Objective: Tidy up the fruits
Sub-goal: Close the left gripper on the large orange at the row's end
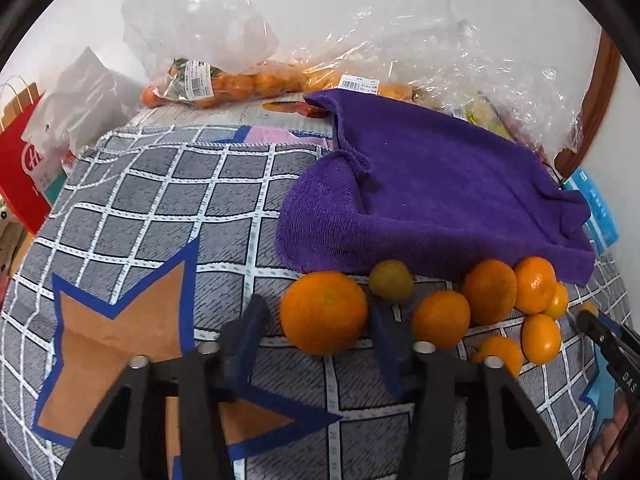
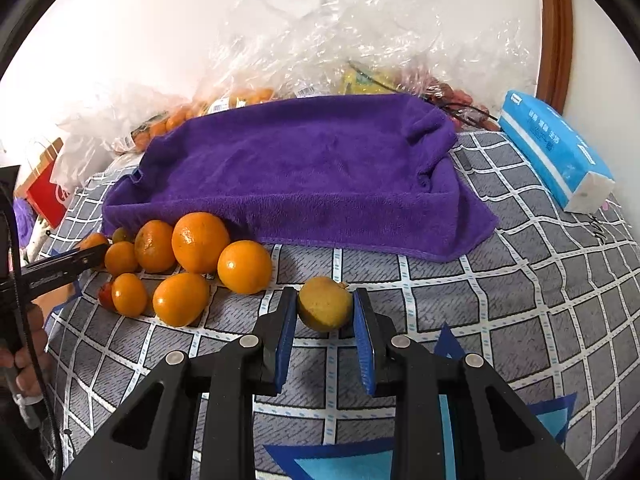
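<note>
Several oranges lie in a loose pile on the checked cloth in front of a purple towel (image 1: 440,184) (image 2: 304,168). In the left wrist view my left gripper (image 1: 318,320) is open, its jaws on either side of a large orange (image 1: 324,312), not touching it. A yellow-green fruit (image 1: 390,280) lies just behind. In the right wrist view my right gripper (image 2: 325,308) is shut on a yellow-green fruit (image 2: 325,309), apart from the orange pile (image 2: 200,242). The left gripper's arm (image 2: 60,270) shows at the left edge.
Clear plastic bags of small oranges (image 1: 224,84) (image 2: 180,116) lie behind the towel against the wall. A blue tissue pack (image 2: 556,152) lies at the right. A red paper bag (image 1: 20,160) stands at the left edge. The checked cloth (image 1: 160,208) covers the surface.
</note>
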A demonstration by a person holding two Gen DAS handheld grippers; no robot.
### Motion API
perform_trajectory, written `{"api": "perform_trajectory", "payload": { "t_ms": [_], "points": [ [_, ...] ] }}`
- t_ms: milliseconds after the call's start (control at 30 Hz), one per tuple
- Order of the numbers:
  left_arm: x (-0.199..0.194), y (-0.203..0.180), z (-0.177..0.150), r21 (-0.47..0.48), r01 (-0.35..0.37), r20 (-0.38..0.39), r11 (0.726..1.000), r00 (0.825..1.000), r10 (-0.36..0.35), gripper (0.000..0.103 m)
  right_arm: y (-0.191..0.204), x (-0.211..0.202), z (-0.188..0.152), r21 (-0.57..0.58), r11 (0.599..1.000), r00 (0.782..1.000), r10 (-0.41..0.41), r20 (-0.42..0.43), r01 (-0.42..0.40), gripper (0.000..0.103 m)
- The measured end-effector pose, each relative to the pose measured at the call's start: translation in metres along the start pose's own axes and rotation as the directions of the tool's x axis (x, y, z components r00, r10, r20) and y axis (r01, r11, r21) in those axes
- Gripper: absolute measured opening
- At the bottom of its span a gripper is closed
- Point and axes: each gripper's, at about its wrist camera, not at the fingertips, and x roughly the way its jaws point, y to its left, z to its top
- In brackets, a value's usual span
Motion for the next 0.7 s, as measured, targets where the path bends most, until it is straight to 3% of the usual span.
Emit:
{"api": "perform_trajectory", "payload": {
  "t_ms": [300,700],
  "points": [
    [-0.015,0.001,-0.002,-0.007,0.032,0.003,0.999,0.999,-0.032,0.039,0.003,-0.017,-0.001,0.001,1.000,1.000,-0.024,0.018,0.024,0.028],
    [-0.072,-0.004,-0.016,-0.011,0.062,0.040,0.998,0.997,-0.062,0.039,0.018,-0.072,0.002,0.003,1.000,0.995,-0.029,0.097,0.029,0.028]
  ]
}}
